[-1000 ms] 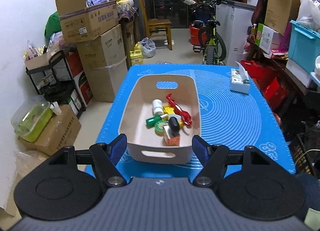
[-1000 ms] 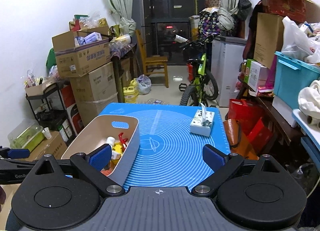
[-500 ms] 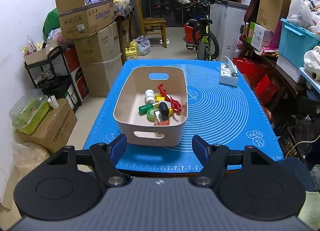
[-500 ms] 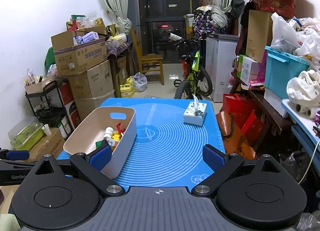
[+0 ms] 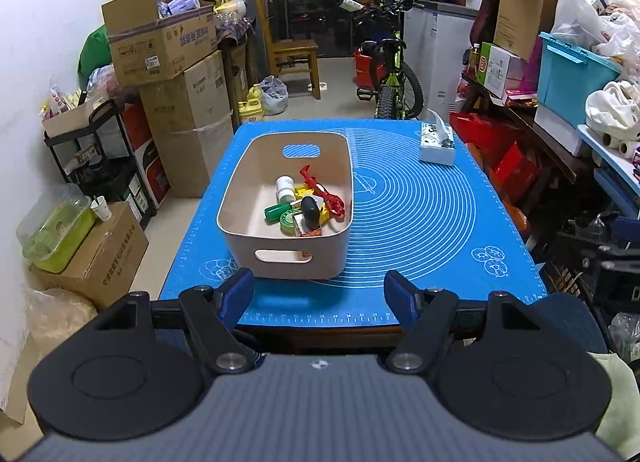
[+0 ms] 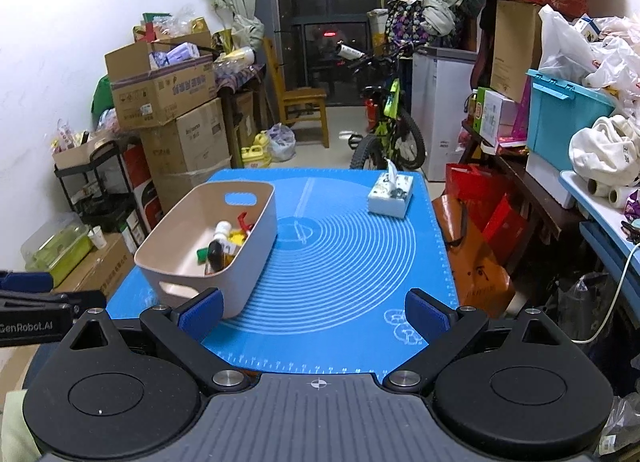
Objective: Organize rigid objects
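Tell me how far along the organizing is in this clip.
Looks essentially finished: the small items sit piled inside the beige bin on the blue mat. Left gripper and right gripper are open and empty. Only a tissue box remains outside the bin.

Both the left hand-held gripper (image 5: 319, 294) and right hand-held gripper (image 6: 312, 312) have drawn back from the bin (image 5: 280, 258).

Beige bin (image 5: 244, 185) (upright, handled) holds jumbled small items (image 5: 306, 207).
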`<state>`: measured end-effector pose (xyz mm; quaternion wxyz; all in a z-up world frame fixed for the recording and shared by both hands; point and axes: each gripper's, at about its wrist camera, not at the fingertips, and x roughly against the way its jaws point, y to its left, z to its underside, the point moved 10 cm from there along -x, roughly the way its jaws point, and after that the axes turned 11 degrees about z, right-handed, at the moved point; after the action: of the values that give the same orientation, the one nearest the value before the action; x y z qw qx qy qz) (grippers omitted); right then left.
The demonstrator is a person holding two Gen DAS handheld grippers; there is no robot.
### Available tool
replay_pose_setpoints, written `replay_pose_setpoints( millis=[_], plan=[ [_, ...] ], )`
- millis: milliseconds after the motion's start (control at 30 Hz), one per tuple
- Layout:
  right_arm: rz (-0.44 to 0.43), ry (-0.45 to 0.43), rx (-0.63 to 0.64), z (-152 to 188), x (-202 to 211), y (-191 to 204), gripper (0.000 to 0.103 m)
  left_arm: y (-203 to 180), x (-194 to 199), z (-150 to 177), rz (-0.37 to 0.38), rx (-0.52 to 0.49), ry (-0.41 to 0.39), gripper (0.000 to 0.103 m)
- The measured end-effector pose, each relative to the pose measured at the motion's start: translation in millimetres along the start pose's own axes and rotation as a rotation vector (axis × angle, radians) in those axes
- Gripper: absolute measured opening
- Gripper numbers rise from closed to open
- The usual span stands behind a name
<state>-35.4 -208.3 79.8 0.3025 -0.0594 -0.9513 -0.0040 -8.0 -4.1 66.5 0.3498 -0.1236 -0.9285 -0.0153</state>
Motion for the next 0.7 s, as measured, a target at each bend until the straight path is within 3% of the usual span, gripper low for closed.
replay_pose_setpoints(
  millis=[700],
  plan=[
    [-0.022, 0.019, 0.014, 4.7, 1.3, 9.4, 0.097, -5.8, -5.4, 5.1, 0.032, -0.001, 0.024, 0.073]
  ],
)
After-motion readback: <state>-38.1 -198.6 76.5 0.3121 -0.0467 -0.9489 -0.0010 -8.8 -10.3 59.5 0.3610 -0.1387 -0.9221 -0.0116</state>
